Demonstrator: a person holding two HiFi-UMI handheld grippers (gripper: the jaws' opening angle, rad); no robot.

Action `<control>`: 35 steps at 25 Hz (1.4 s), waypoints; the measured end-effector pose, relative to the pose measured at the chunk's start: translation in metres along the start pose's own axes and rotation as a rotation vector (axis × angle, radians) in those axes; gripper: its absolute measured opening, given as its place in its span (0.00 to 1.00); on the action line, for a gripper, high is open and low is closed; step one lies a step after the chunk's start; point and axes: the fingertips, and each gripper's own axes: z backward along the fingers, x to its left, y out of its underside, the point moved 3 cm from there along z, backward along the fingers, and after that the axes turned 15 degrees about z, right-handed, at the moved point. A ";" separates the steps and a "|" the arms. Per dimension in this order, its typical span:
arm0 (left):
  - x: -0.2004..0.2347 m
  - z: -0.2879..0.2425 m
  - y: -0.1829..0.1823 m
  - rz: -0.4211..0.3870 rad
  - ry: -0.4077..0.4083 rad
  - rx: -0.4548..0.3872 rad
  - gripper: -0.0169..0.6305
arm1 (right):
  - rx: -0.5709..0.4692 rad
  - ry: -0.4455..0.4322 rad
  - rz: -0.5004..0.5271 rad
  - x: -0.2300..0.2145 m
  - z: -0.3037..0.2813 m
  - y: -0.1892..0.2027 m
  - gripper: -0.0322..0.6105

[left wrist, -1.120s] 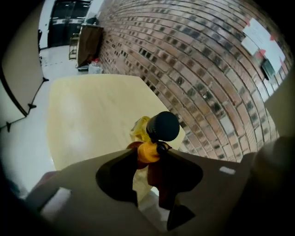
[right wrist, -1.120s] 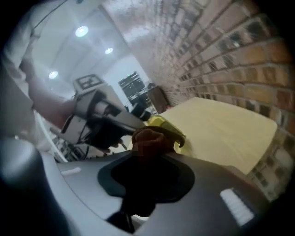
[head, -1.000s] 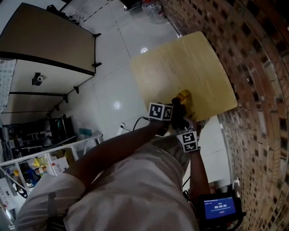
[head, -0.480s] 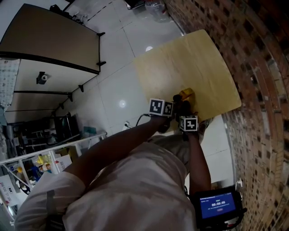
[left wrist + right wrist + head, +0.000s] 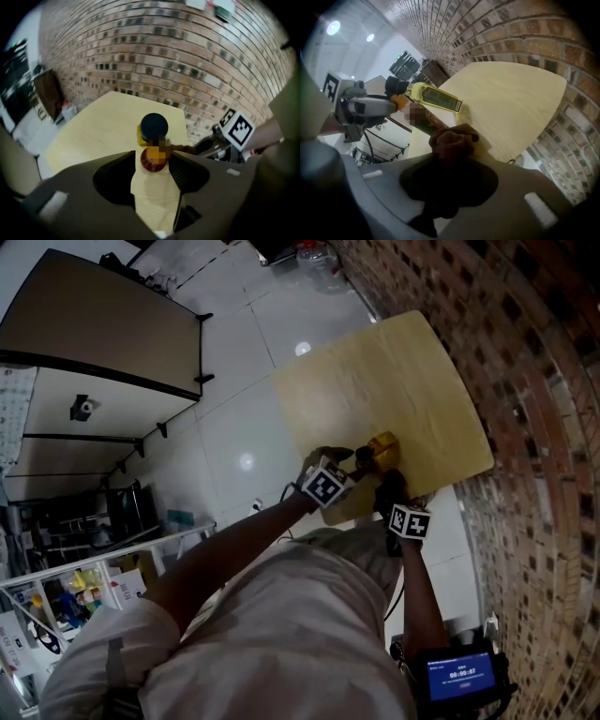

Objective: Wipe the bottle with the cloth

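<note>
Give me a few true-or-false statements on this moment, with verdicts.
1. The right gripper clamps a bunched brown cloth. True.
2. The bottle has a white cap. False: the cap is dark.
3. The table stands beside a brick wall. True.
4. The left gripper's jaws are shut together. False: they have just been opening and stand apart, with the bottle between their tips.

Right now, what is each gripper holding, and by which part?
The right gripper clamps the bunched brown cloth by its near end. The left gripper's jaws have just been opening around the bottle, apparently without clamping it.
</note>
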 end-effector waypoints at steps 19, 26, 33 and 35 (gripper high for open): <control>-0.020 -0.021 -0.008 0.320 -0.077 0.026 0.28 | -0.288 -0.056 0.429 0.096 -0.011 -0.055 0.18; -0.020 -0.021 -0.007 0.447 -0.092 0.031 0.28 | -0.159 -0.054 0.078 0.060 -0.062 -0.038 0.18; -0.015 -0.023 -0.014 0.651 -0.074 0.027 0.28 | -0.091 -0.156 -0.312 0.052 -0.069 -0.033 0.18; -0.015 -0.022 -0.009 0.719 -0.091 0.059 0.29 | -0.144 -0.130 -0.143 0.063 -0.055 -0.036 0.18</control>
